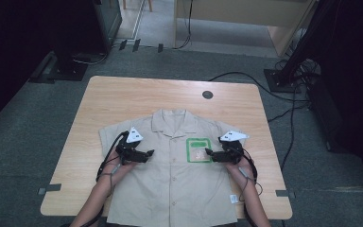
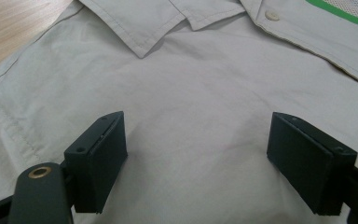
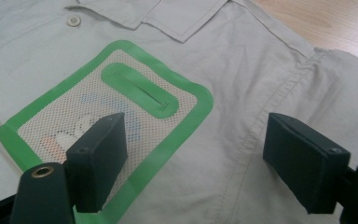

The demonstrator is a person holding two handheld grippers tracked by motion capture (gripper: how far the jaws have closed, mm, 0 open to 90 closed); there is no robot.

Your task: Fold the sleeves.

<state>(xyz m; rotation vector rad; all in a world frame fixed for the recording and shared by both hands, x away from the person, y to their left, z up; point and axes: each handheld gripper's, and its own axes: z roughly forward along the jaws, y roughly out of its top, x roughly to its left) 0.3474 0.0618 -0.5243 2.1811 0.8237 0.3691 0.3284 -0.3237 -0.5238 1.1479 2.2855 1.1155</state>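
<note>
**Grippers wide over the shirt's chest**

Shirt (image 1: 179, 179), beige and short-sleeved, lies buttoned and flat on the wooden bench (image 1: 123, 94), collar (image 1: 170, 120) pointing away from me and hem hanging toward my edge. I hold my left gripper (image 1: 147, 154) over the left chest panel, jaws spread wide with nothing between them; in the left gripper view only smooth cloth lies between the jaws, with the collar tip (image 2: 142, 49) farther on and a button (image 2: 272, 15) of the placket off to one side. My right gripper (image 1: 209, 152) sits at the other side of the chest, just beside the green-bordered mesh pocket (image 1: 198, 150), its jaws equally wide and empty. In the right gripper view one jaw overlaps the pocket's (image 3: 107, 112) mesh and green border, the other hangs over the shoulder seam (image 3: 279, 98) near the sleeve. Both grippers point inward at each other across the button placket (image 1: 172, 161), well apart. I cannot tell whether the jaws touch the fabric or hover just above it.

Around the shirt the bench carries a round dark cable grommet (image 1: 207, 94) beyond the collar, well apart from the cloth. Cables (image 1: 283, 109) trail over the grey floor to the right, and dark stands (image 1: 71, 66) rise at the far corners. A small white label (image 1: 234, 198) sits near the hem on my right.
</note>
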